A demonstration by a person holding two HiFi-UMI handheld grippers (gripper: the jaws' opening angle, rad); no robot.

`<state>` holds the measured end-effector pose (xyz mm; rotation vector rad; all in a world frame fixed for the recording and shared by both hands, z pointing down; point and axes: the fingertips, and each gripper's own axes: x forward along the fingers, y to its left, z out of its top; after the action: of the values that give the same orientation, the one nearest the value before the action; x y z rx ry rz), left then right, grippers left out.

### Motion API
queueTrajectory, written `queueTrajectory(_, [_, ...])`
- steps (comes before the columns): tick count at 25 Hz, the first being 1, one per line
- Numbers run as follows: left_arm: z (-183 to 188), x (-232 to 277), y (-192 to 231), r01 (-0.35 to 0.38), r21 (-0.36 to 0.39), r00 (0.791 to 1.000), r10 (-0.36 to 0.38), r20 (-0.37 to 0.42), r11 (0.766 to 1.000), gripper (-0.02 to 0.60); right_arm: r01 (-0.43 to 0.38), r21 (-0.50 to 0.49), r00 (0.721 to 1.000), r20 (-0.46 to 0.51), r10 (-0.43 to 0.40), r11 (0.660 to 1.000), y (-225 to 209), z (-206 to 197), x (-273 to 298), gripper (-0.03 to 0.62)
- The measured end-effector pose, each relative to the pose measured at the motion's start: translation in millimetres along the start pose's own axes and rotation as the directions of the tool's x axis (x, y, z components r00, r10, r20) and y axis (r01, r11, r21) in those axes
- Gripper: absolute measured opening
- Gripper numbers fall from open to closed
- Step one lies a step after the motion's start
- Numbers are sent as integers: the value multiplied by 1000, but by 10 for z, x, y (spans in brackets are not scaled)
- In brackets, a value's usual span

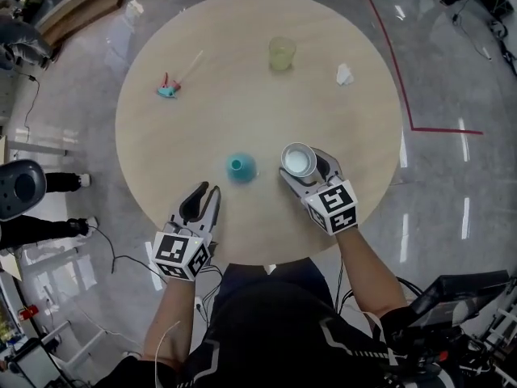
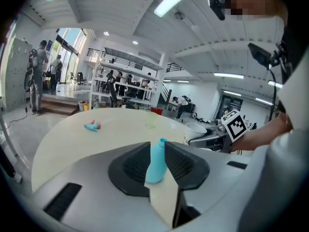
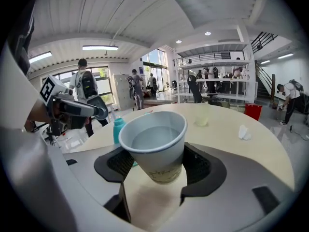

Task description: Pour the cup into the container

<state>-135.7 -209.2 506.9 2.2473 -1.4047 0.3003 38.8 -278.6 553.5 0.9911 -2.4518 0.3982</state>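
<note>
**A:** Count it out for me. What's there?

**B:** One round wooden table (image 1: 153,148). On or over it are five things: one teal bottle (image 1: 241,166), one white paper cup (image 3: 155,141), one pale yellow cup (image 1: 281,53), one crumpled white tissue (image 1: 344,74), and one small teal-and-pink toy (image 1: 168,89) with a thin stick. Add my two tongs.

**A:** Place them all from the bottle.

**B:** The paper cup is just to the bottle's right, apart from it. The yellow cup is well beyond the bottle, near the far rim. The tissue is beyond it too, further right. The toy is beyond it and off to the left. My left tongs (image 1: 206,194) sit on the near side of the bottle, a little left and short of it.

**A:** How does the paper cup look?

**B:** It's a tapered white cup, roughly upright, with clear liquid filling much of it. There's faint print near the base, too small to read.

**A:** And the tongs?

**B:** My right tongs (image 1: 307,170) are clenched on the paper cup's sides, below its rim. My left tongs hold nothing; there's a narrow gap between the jaws, and I can see the bottle through it.
</note>
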Motion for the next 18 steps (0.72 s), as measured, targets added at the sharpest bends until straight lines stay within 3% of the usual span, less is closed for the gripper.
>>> queueTrajectory(8, [335, -172, 15, -30, 0, 996, 30, 84, 1000, 2, 7, -77, 1000, 5, -6, 997, 127, 486, -114, 318])
queueTrajectory(18, [279, -356, 37, -64, -22, 993, 66, 101, 998, 0, -37, -187, 996, -89, 20, 982, 426, 498, 55, 316])
